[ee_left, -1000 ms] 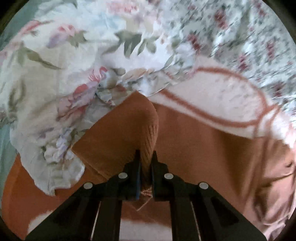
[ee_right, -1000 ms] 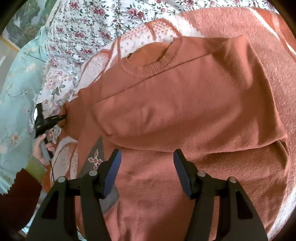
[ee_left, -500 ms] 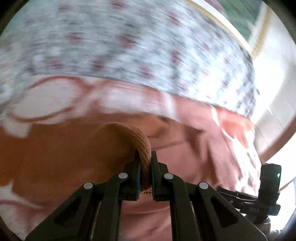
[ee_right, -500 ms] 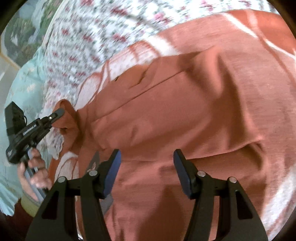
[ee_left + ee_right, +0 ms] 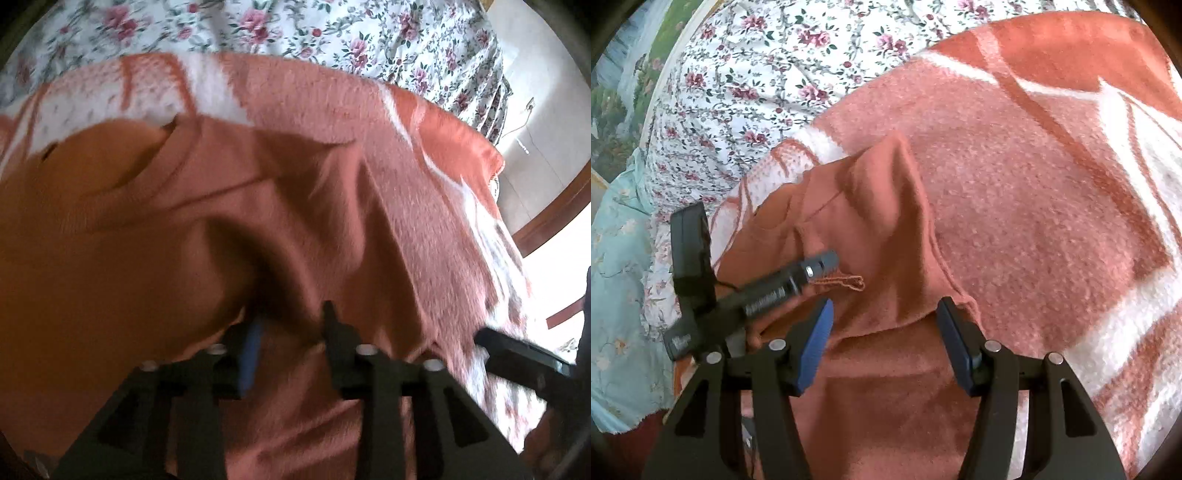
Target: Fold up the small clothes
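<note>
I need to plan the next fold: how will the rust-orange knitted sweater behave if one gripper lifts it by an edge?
The rust-orange knitted sweater is probably floppy: it lies in soft creases and a raised peak, so a lifted edge would likely drape. Its fuzzy knit on the pink-and-white fleece blanket likely drags rather than slides. A loose thread at the cuff might snag.

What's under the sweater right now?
The sweater lies on an orange-and-white blanket, which rests on a flowered sheet. Whatever lies directly beneath the sweater's body is covered.
</note>
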